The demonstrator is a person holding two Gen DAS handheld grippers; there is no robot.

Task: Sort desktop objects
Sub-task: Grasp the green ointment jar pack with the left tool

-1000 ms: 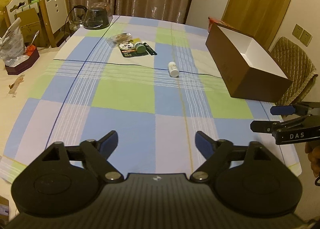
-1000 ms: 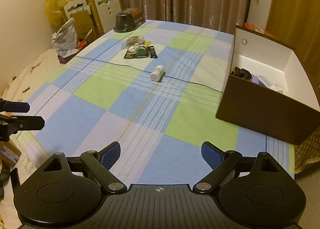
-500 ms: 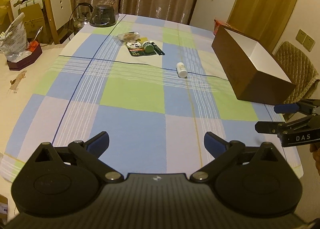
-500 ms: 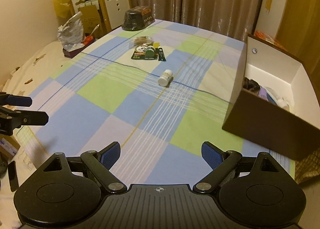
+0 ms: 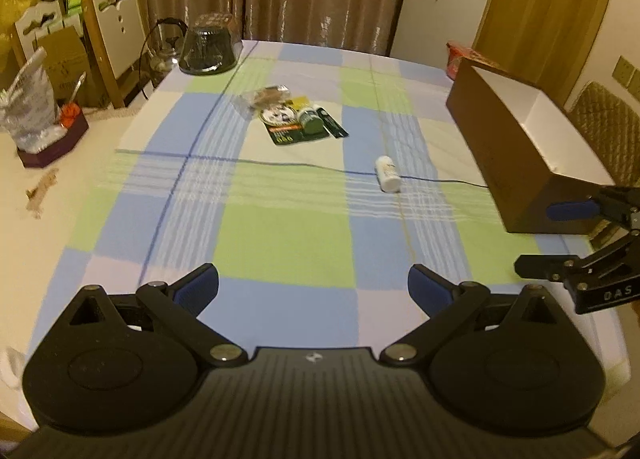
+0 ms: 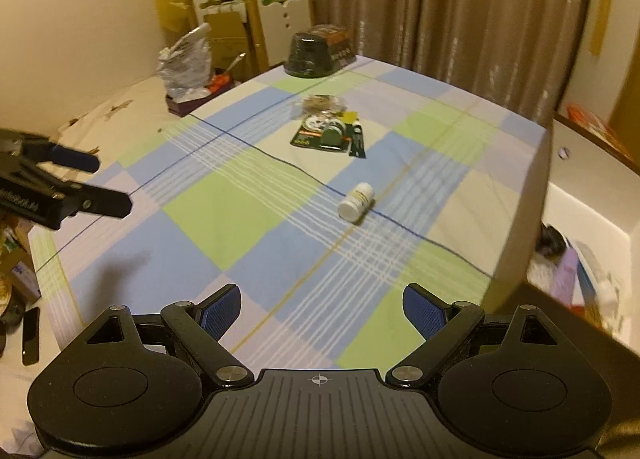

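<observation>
The brown cardboard box (image 5: 516, 147) hides its contents in the left wrist view, where only its outer wall and a strip of white lining show; in the right wrist view its right part is cut off by the frame edge, and the things inside (image 6: 568, 263) are blurred, a dark lump and something lilac, too soft to name. The print on the white bottle (image 6: 356, 201) and on the green card package (image 5: 294, 127) is too small to read. The clear packet (image 5: 264, 97) at the far end of that cluster is too blurred to identify. The right gripper (image 5: 560, 237) is cut off by the right frame edge, the left gripper (image 6: 94, 181) by the left edge.
</observation>
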